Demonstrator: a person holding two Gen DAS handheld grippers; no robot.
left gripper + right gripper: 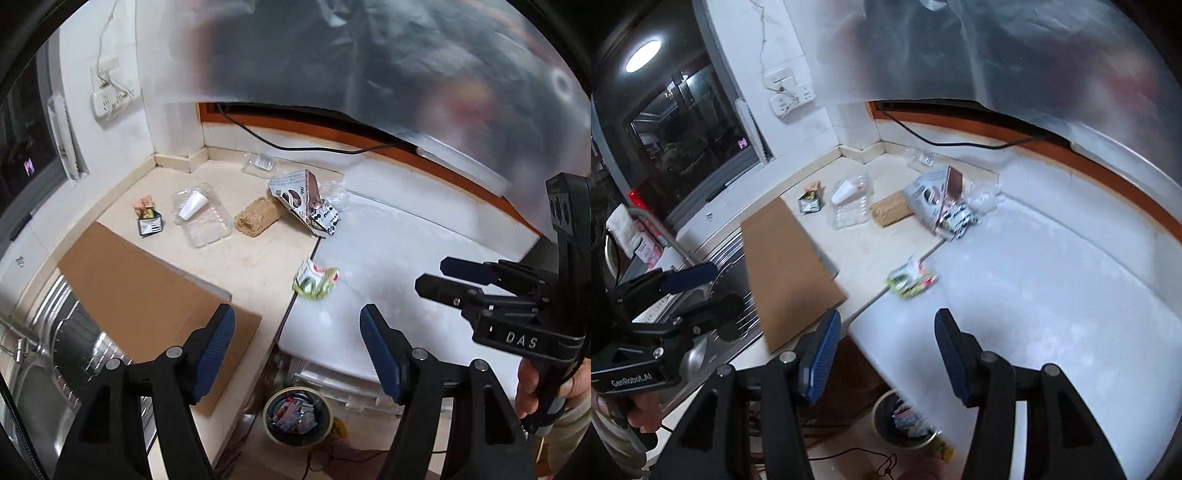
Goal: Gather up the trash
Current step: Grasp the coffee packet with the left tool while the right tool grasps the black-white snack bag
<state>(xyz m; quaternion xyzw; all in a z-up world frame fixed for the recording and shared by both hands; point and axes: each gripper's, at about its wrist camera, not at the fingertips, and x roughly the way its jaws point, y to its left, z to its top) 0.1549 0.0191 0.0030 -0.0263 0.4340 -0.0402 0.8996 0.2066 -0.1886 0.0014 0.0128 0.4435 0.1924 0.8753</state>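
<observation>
Left gripper (297, 323) nearest, jaws spread, empty; right gripper (886, 332) likewise parted, nothing between. Crumpled green wrapper (316, 282) at twelve o'clock on the counter seam: probably light, soft, crackly, best pinched at a raised fold. Bin (297, 415) below at six. Only from the right wrist: dark window (683, 122) at ten.

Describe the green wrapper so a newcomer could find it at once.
Start at the counter, where the beige top meets the white surface. The green wrapper lies crumpled across that seam, nearest the front edge. Unlike the clear tray and printed carton farther back, it is bright green, with some white and red, and lies alone.
</observation>
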